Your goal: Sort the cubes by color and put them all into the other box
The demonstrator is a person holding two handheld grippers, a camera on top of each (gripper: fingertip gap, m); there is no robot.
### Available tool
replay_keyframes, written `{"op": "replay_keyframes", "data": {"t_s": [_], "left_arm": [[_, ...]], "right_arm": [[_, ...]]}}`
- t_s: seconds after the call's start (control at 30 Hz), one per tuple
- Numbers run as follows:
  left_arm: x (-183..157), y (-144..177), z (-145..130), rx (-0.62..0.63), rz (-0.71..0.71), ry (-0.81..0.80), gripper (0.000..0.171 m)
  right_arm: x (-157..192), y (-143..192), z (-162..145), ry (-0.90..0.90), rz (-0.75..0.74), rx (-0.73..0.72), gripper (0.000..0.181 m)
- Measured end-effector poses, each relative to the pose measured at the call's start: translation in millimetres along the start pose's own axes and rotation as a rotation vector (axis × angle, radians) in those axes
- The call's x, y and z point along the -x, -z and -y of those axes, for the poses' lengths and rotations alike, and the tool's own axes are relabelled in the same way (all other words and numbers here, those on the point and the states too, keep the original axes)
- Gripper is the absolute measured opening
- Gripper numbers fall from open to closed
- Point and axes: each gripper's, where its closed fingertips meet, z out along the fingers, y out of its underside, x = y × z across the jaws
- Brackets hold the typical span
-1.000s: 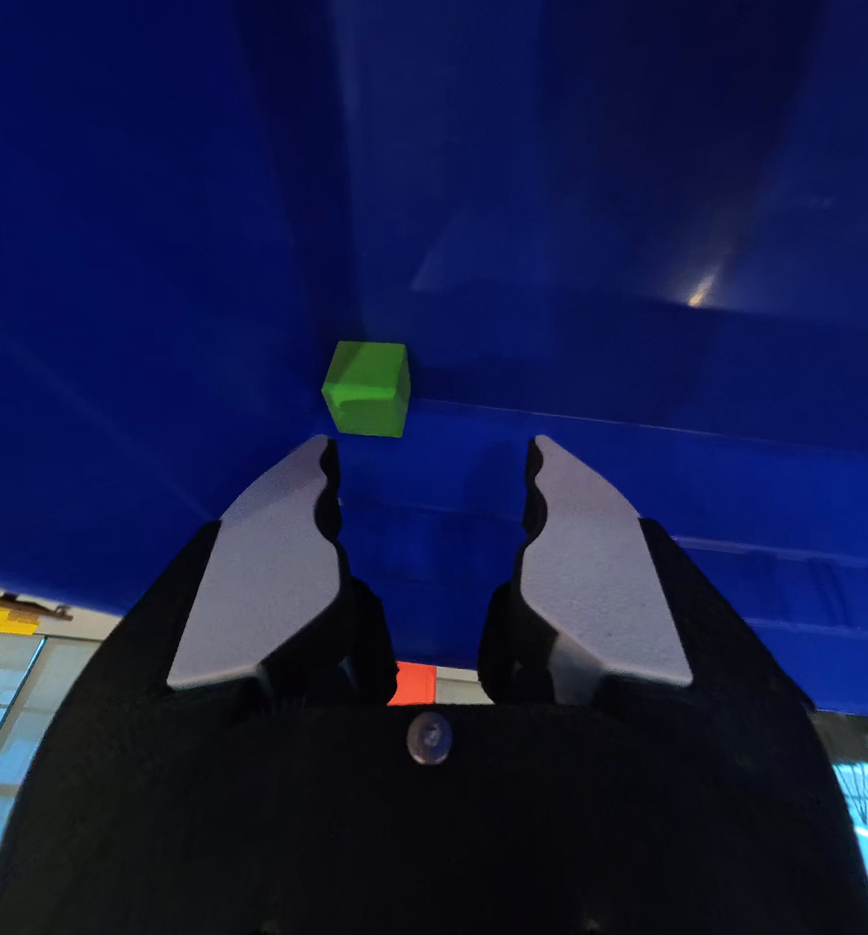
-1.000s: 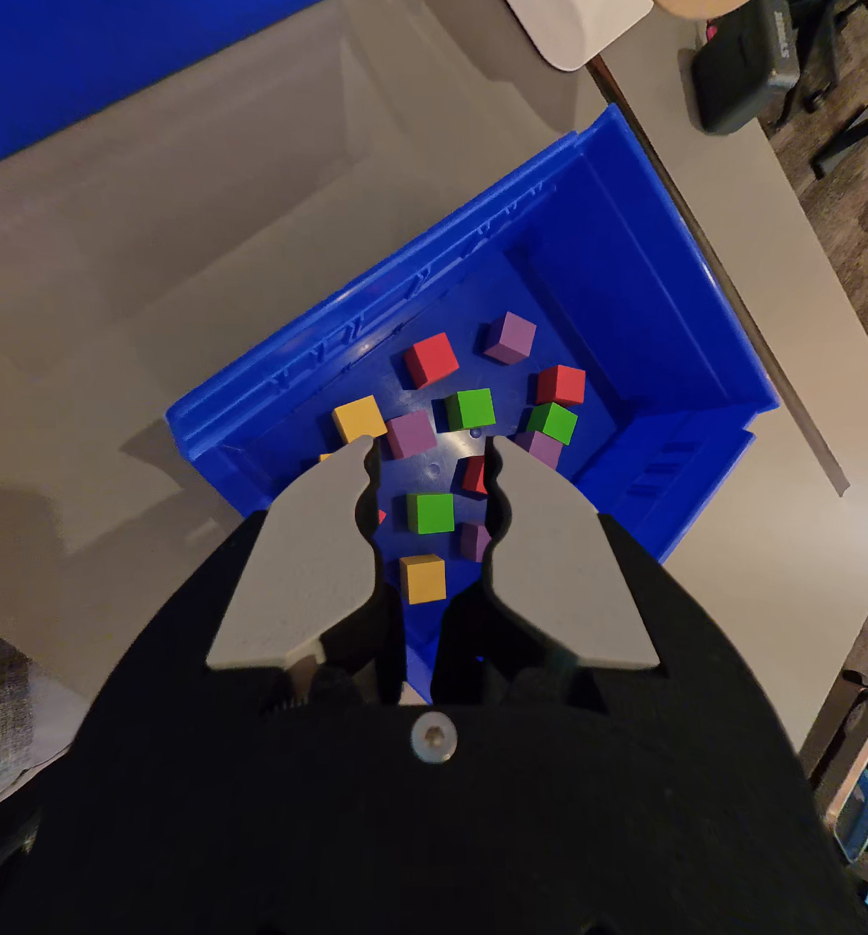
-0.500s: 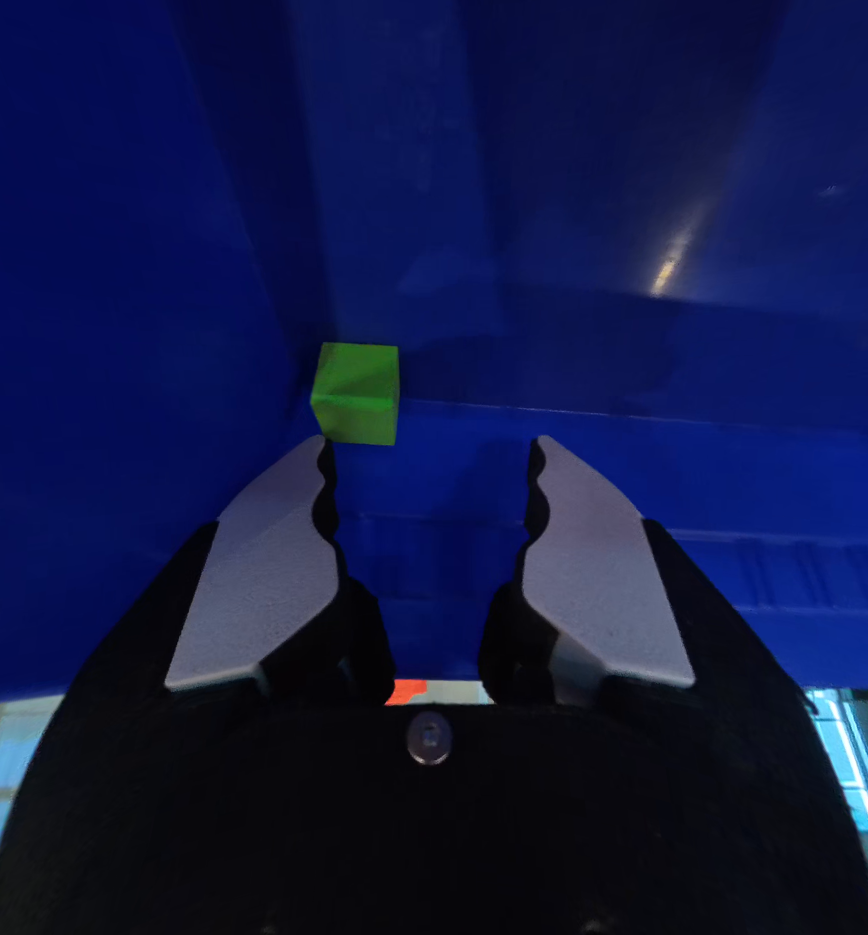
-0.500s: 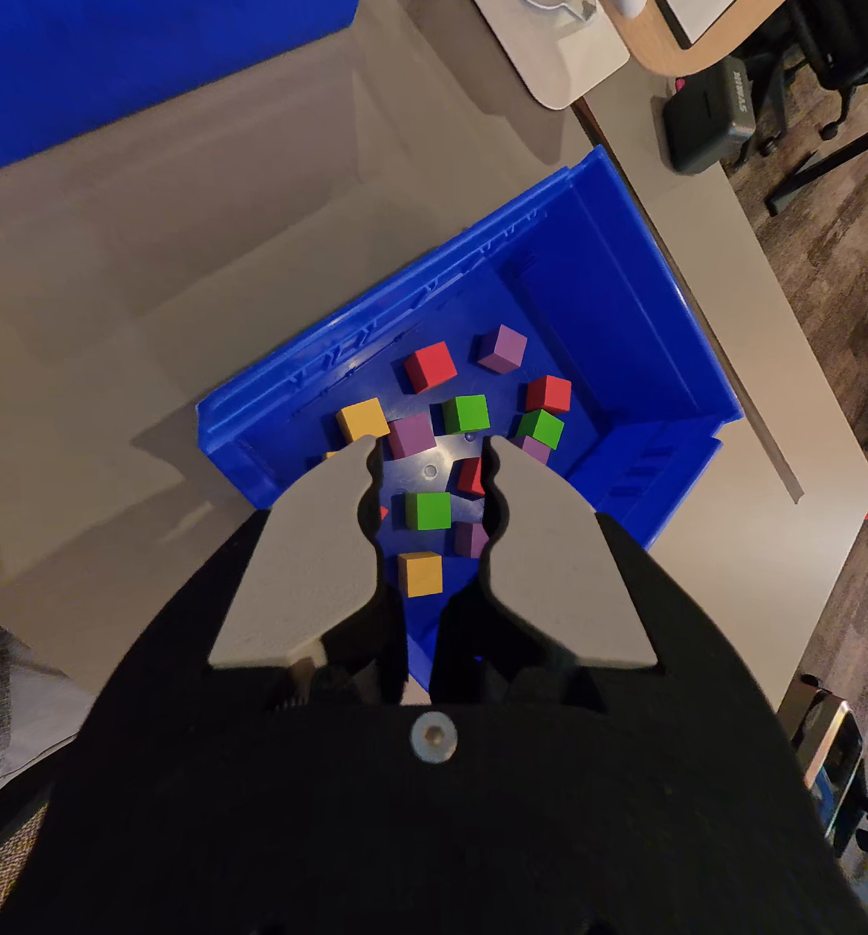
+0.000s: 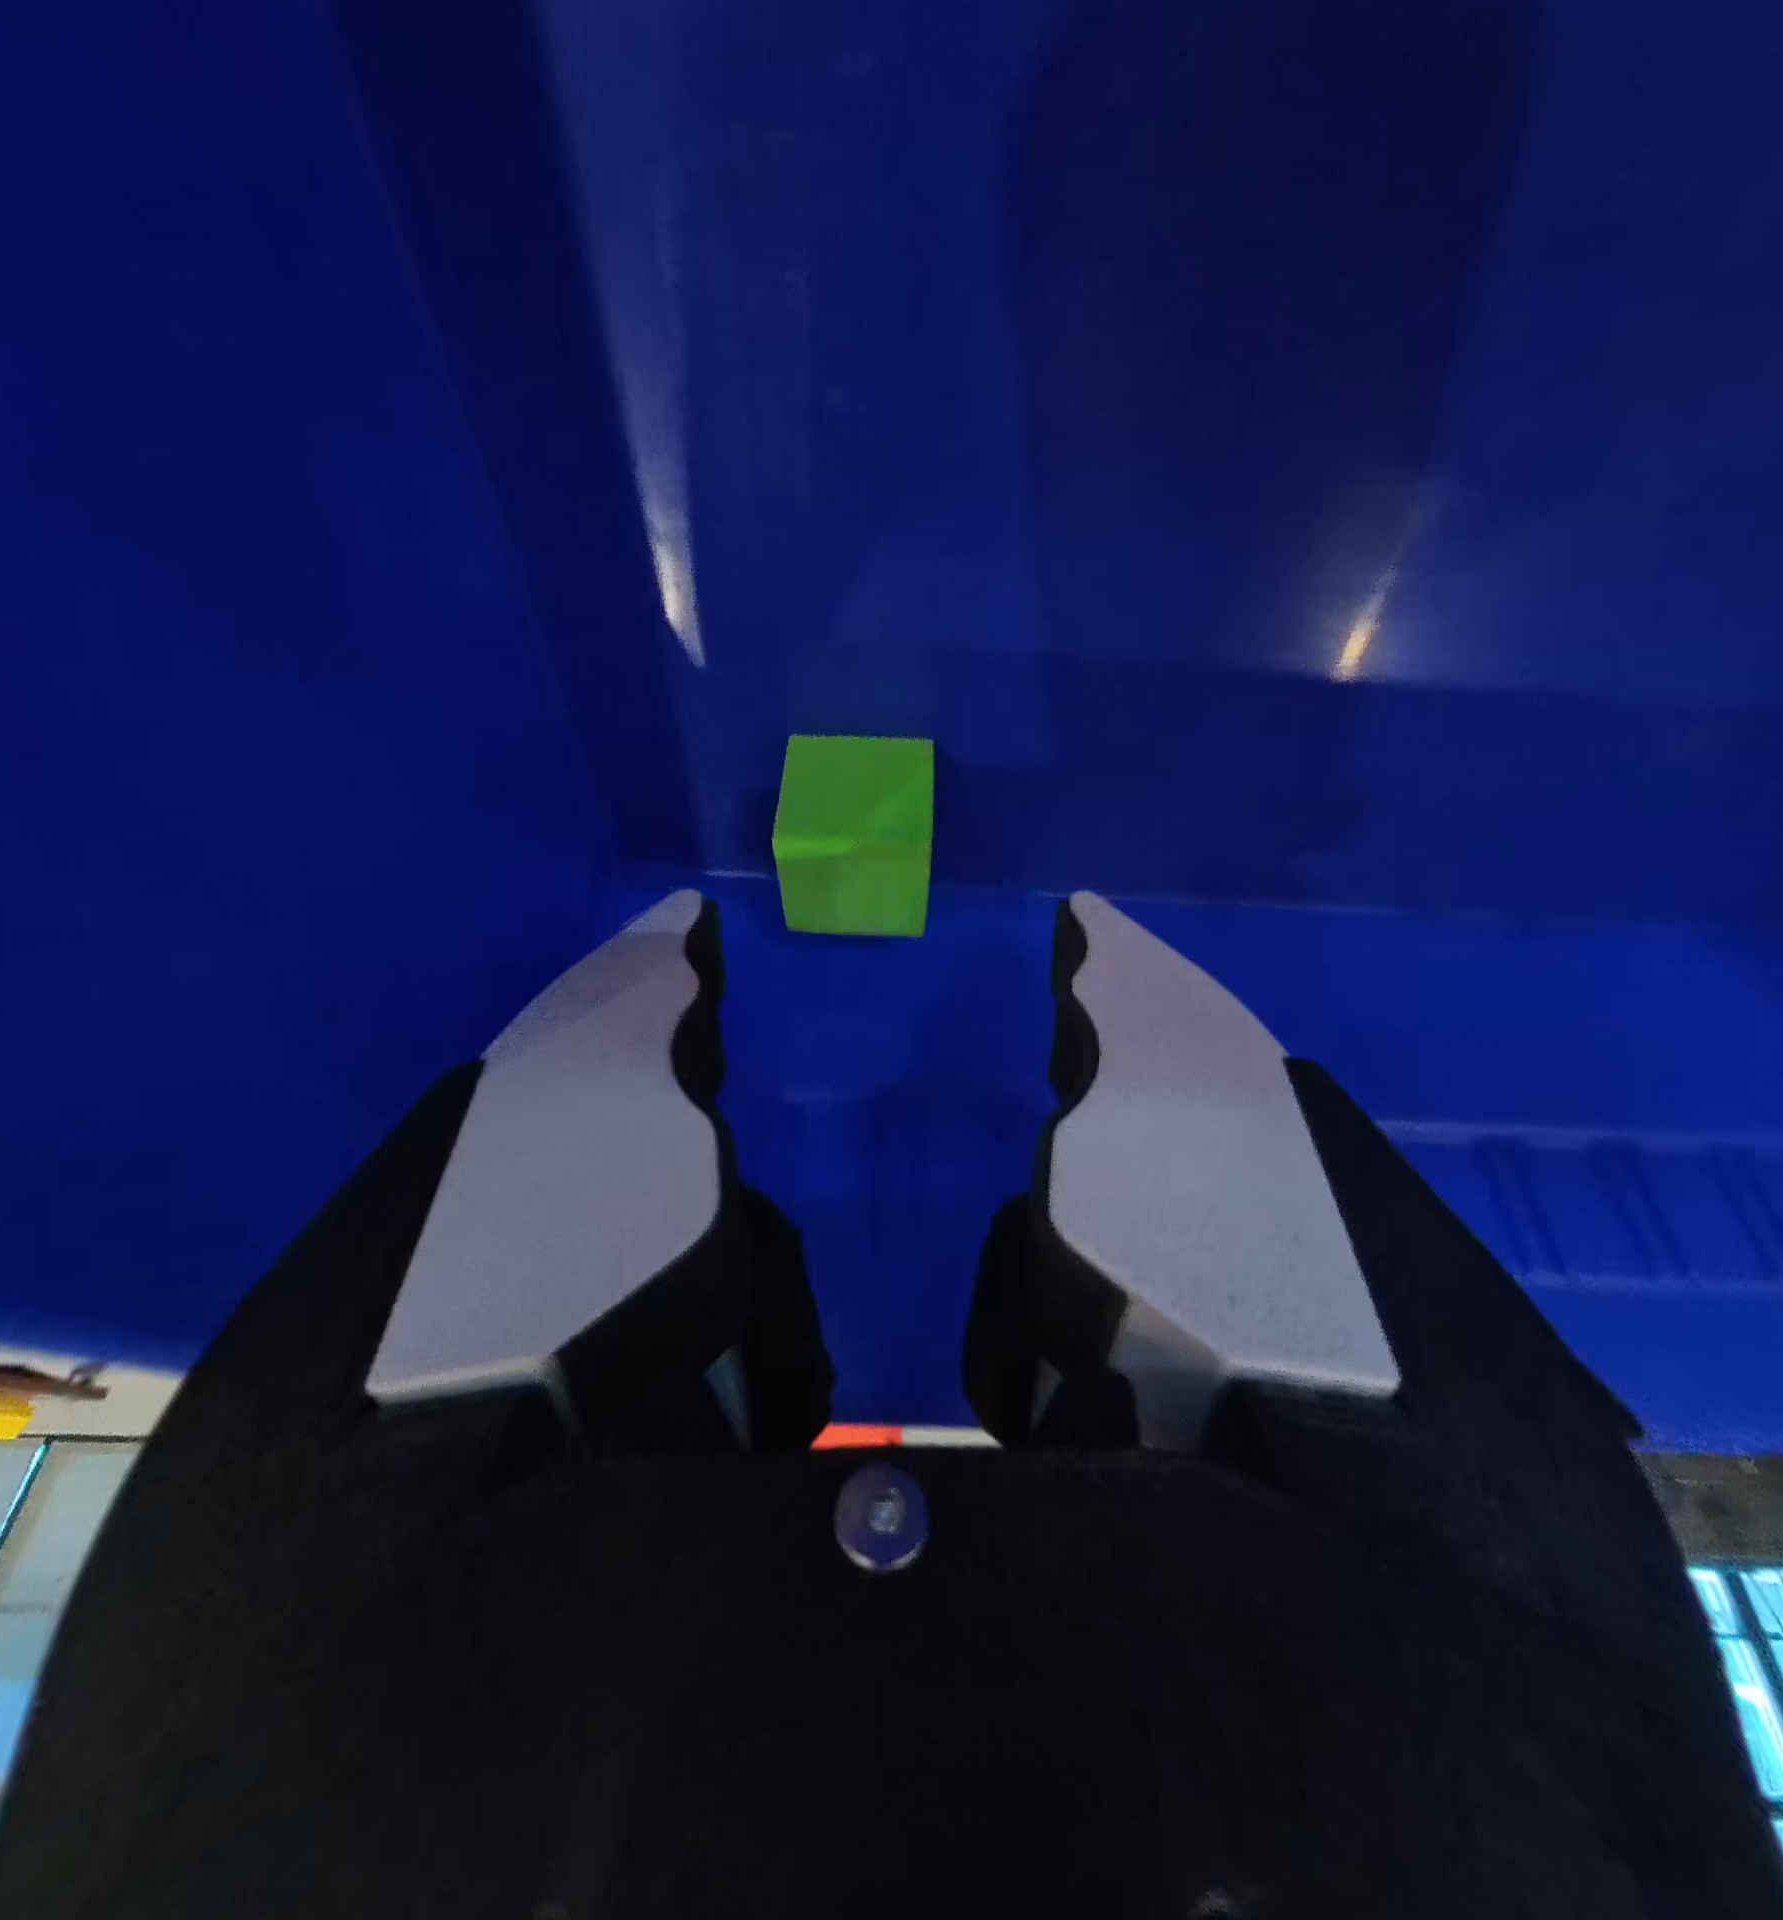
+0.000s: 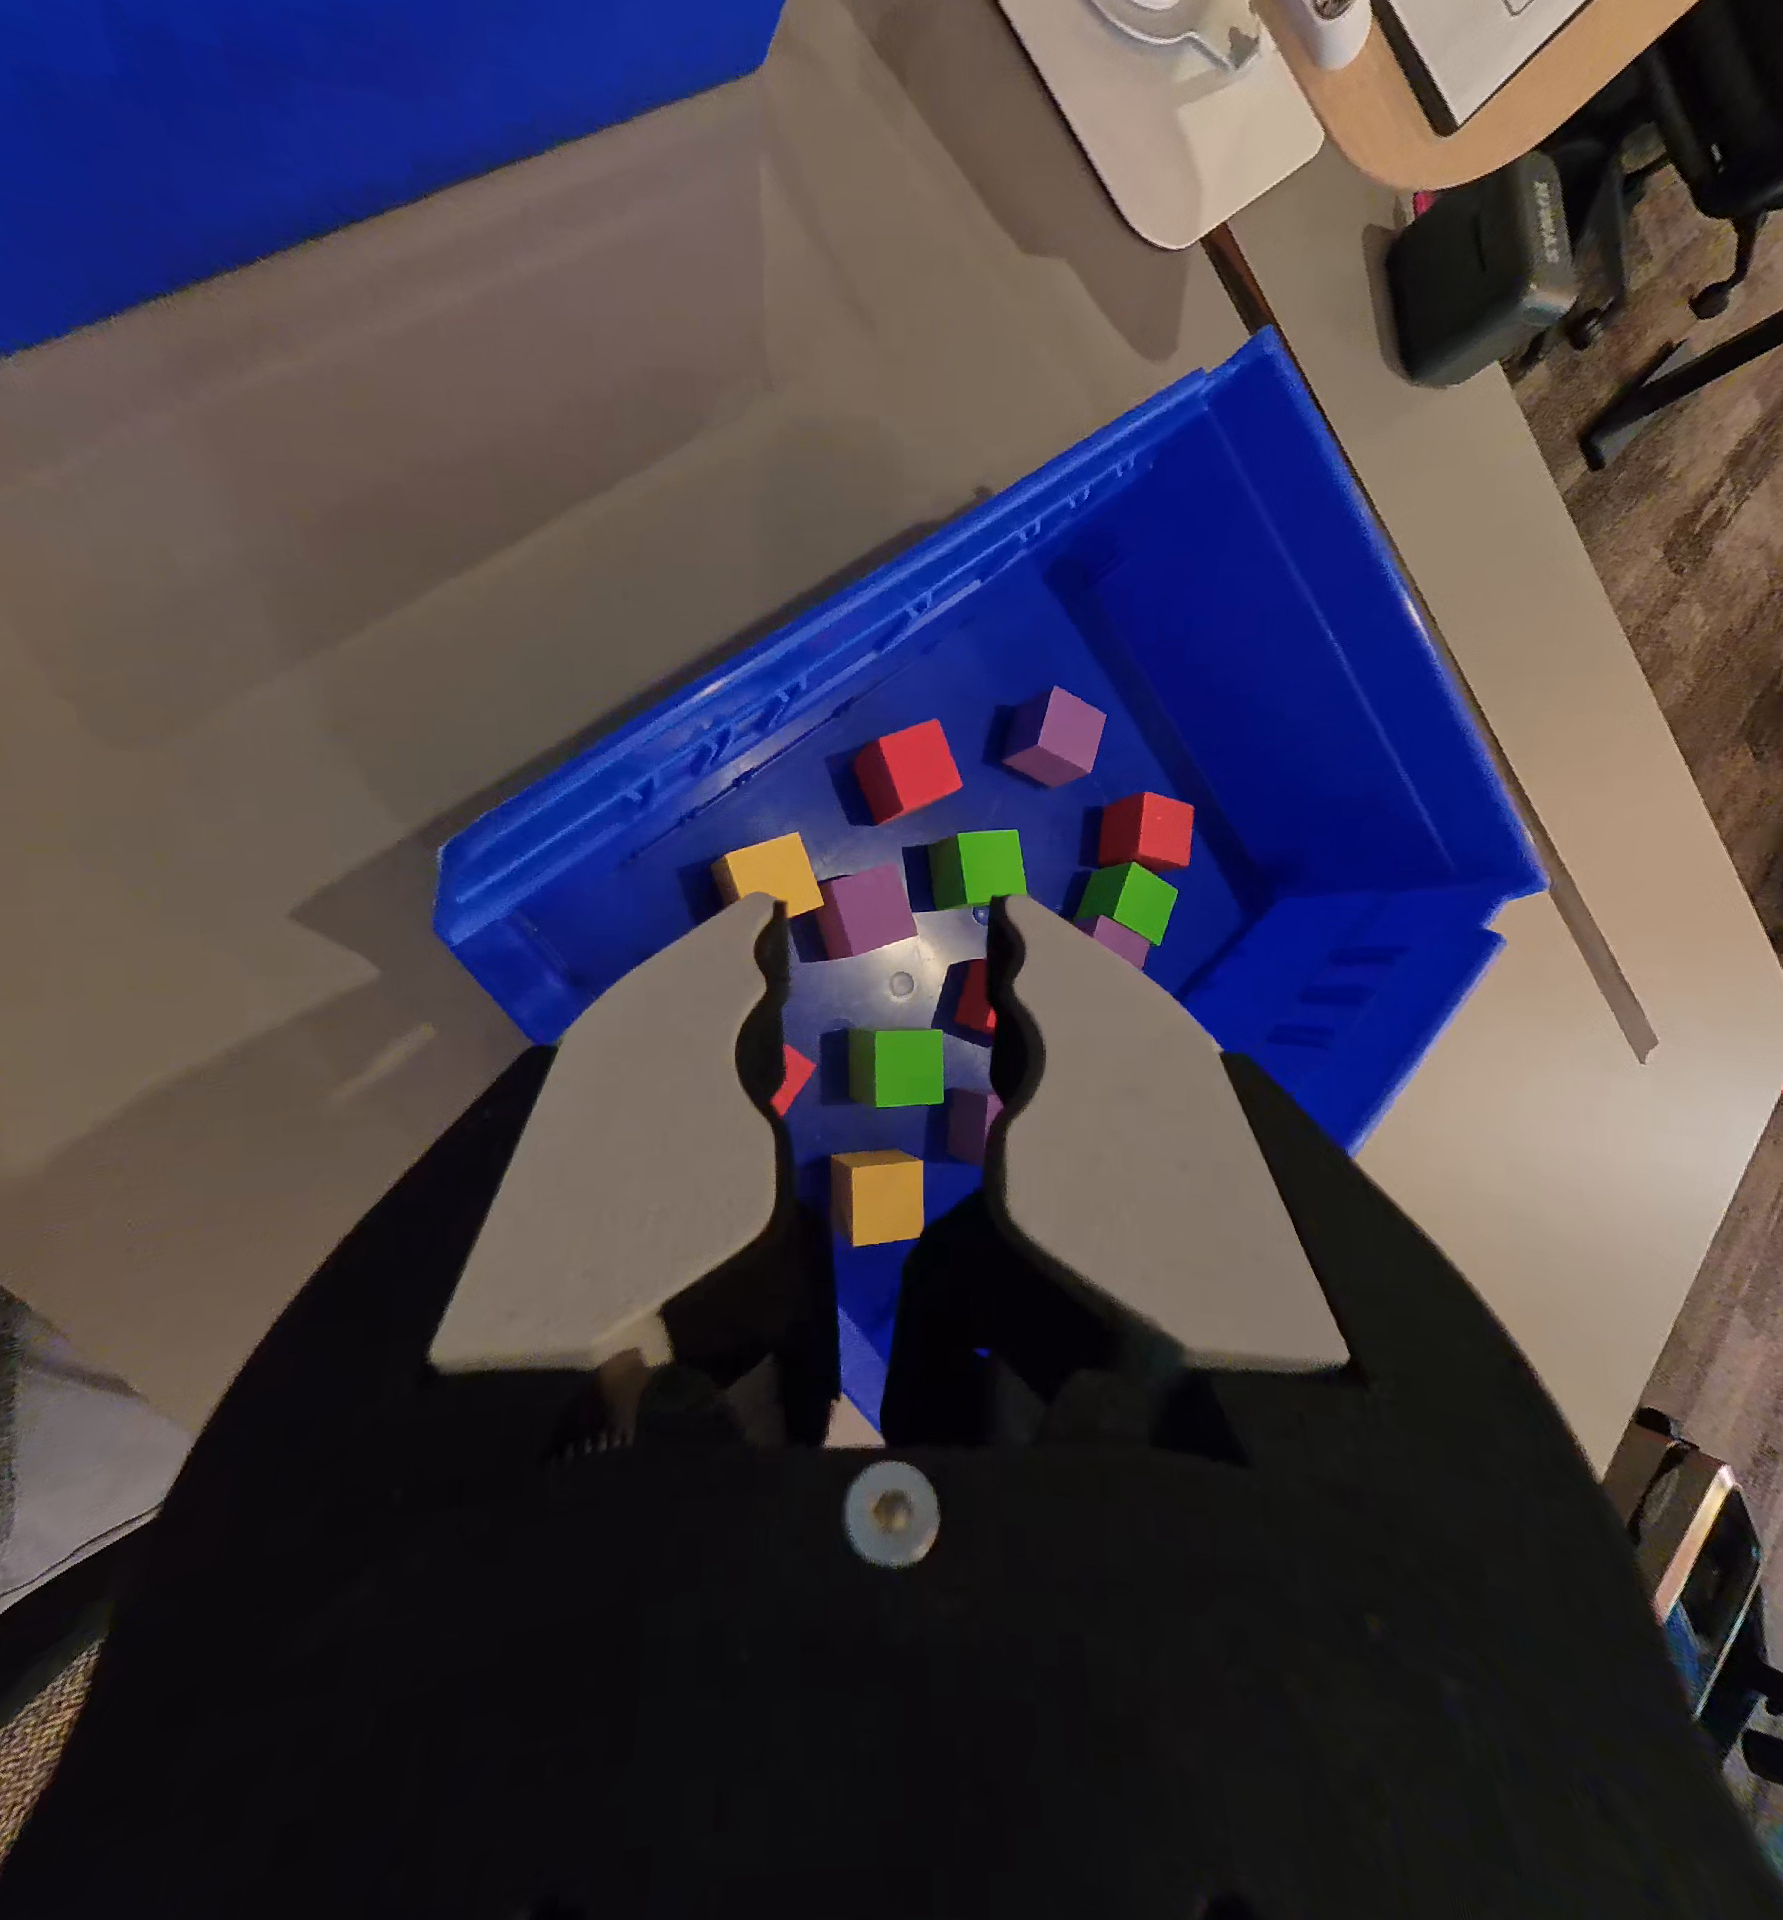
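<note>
Left gripper [image 5: 882, 914], fingers spread wide and holding nothing, points into a blue bin [image 5: 243, 623] whose walls fill almost the whole left wrist view; open room remains between the fingertips and the walls on either side. A single green cube [image 5: 854, 836] sits in this bin near an inner corner, just ahead of the fingertips and slightly toward the left finger, apart from both. Right gripper [image 6: 887, 909], parted to a moderate gap and empty, hangs well above a second blue bin [image 6: 1313, 644] that stands on a grey table [image 6: 451, 520] close to the table's right edge [image 6: 1552, 831]; bare tabletop lies to the left of the bin. This bin holds scattered cubes: two yellow [image 6: 767, 871] [image 6: 876, 1195], red ones [image 6: 906, 769] [image 6: 1145, 829], purple ones [image 6: 1058, 734] [image 6: 866, 909] and three green [image 6: 978, 865] [image 6: 1131, 900] [image 6: 895, 1066], with more partly hidden behind the fingers. Another blue bin [image 6: 295, 125] occupies the table's far left.
</note>
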Motion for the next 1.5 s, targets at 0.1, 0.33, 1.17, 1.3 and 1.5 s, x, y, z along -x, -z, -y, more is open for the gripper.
{"op": "replay_keyframes", "data": {"t_s": [0.1, 0.33, 1.17, 1.3, 1.5], "left_arm": [[0, -9, 0, 0.021, -0.004, -0.002, 0.059], [3, -13, 1, 0.042, -0.008, 0.032, 0.03], [-271, 246, 85, -1.287, -1.288, -0.084, 0.03], [-278, 255, 86, -1.363, -1.288, -0.133, 0.029], [-288, 261, 88, -1.437, -1.215, -0.217, 0.03]], "right_arm": [[-1, 0, -2, 0.002, -0.001, 0.007, 0.036], [0, 3, -2, 0.013, -0.005, 0.01, 0.036], [153, 51, 174, 0.468, 0.185, -0.829, 0.052], [159, 56, 175, 0.437, 0.22, -0.826, 0.046], [166, 66, 172, 0.422, 0.306, -0.824, 0.028]]}}
